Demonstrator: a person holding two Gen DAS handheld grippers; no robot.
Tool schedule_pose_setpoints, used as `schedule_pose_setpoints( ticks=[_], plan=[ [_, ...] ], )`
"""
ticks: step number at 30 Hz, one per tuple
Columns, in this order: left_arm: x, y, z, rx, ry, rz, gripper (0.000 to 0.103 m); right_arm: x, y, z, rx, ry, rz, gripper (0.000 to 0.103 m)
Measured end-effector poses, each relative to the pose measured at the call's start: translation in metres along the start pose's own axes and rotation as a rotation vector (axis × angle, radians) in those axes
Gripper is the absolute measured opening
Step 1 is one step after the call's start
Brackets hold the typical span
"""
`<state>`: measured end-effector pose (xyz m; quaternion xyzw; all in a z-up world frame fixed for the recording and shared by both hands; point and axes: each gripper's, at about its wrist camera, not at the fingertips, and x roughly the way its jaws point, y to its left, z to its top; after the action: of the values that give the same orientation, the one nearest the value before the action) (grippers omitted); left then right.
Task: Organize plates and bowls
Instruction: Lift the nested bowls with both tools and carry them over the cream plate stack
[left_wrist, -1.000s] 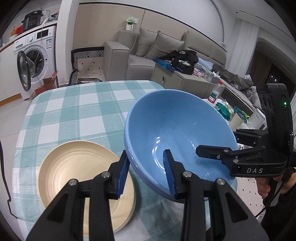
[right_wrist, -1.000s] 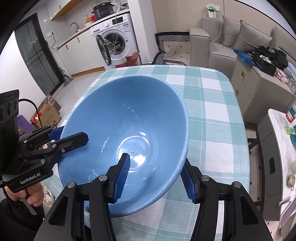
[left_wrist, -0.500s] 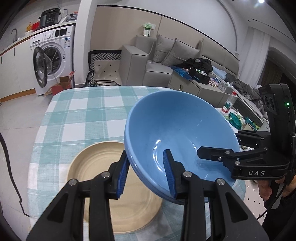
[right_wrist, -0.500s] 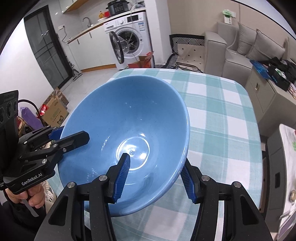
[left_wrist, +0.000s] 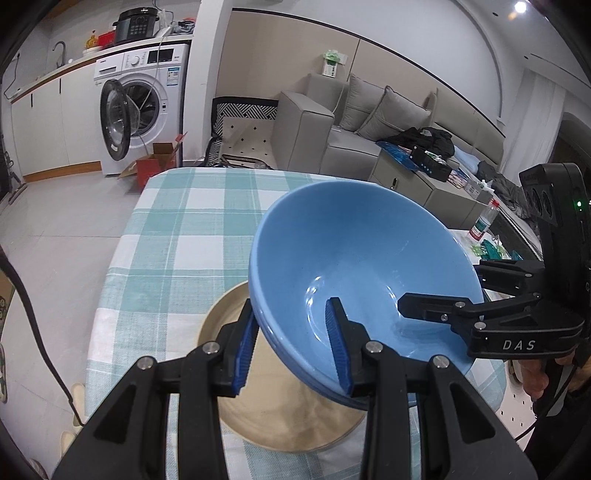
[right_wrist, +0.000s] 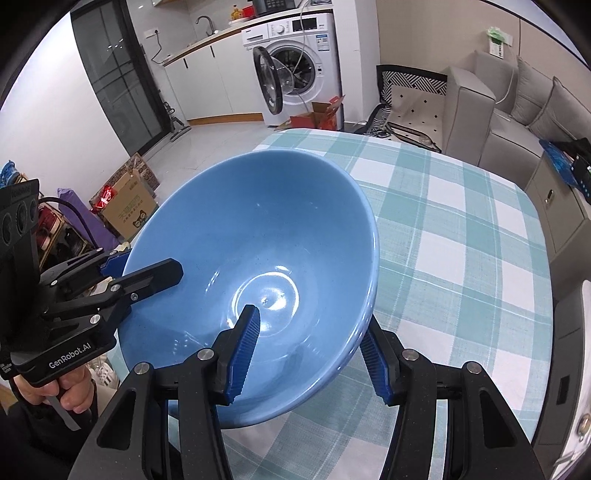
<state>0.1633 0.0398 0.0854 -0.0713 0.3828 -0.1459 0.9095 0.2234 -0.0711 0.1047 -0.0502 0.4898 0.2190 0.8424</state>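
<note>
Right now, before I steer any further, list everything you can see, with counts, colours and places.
Glossy blue bowl: looks like two nested, blue, held above the table.
Beige ridged plate: one visible, beige, on the table under the bowl.
Teal-and-white checked tablecloth: one, covering the table.
White washing machine: one, door open, by the far wall.
Grey sofa: one, behind the table.
Left gripper: clamped on the bowl's rim.
Right gripper: clamped on the opposite rim.

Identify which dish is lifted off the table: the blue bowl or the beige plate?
The blue bowl: both grippers clamp its rim and hold it tilted, while the beige plate lies flat on the checked tablecloth beneath it.
</note>
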Motion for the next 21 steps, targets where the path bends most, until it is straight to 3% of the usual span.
schedule_pose_setpoints(
  ticks=[21],
  plan=[
    [0.009, 0.036, -0.018, -0.051, 0.031, 0.059, 0.035, 0.046, 0.021, 0.004, -0.040, 0.053, 0.048, 0.055]
  ],
)
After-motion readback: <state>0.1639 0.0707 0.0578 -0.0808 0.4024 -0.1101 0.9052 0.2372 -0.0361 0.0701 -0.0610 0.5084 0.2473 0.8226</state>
